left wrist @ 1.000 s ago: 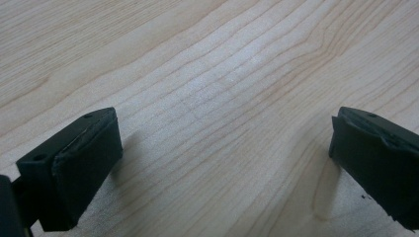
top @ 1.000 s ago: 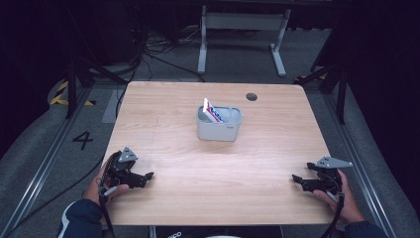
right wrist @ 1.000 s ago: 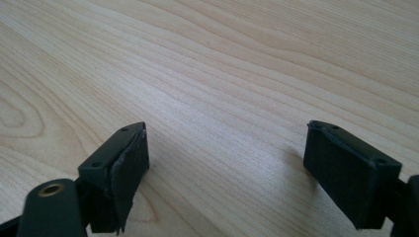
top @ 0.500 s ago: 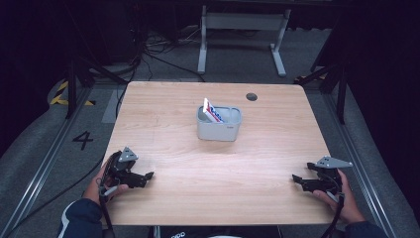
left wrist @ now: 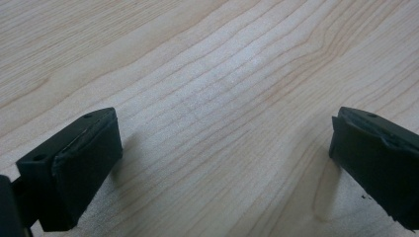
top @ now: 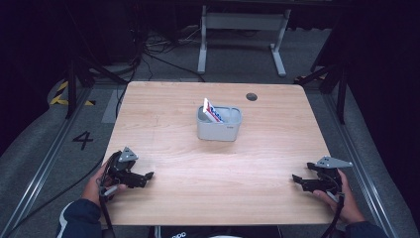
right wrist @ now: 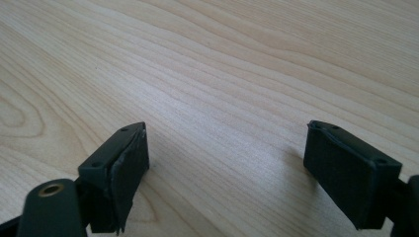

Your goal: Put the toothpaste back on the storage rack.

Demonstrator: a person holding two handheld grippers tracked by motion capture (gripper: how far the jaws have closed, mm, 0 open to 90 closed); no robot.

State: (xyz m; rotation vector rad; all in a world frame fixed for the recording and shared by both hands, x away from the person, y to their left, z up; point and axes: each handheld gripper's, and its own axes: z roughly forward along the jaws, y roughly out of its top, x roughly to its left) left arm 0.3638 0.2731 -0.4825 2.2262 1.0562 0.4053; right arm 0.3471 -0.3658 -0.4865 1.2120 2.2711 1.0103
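The tabletop (top: 173,198) carries a grey bin (top: 219,125) just past centre toward 12 o'clock, a white card with red and blue print (top: 212,110) leaning in its 9 o'clock side. My left gripper (top: 143,177) at 7 and right gripper (top: 297,179) at 5 gape wide, empty. A careless reach could topple the light bin or knock that card.

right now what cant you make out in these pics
- Print on the card in the grey bin: too small in the high view.
- Bin's inside: hidden by its near wall.
- Small dark round spot on the table: too small to identify.
- Left gripper and right gripper: jaw bases cut off by the bottom edge.
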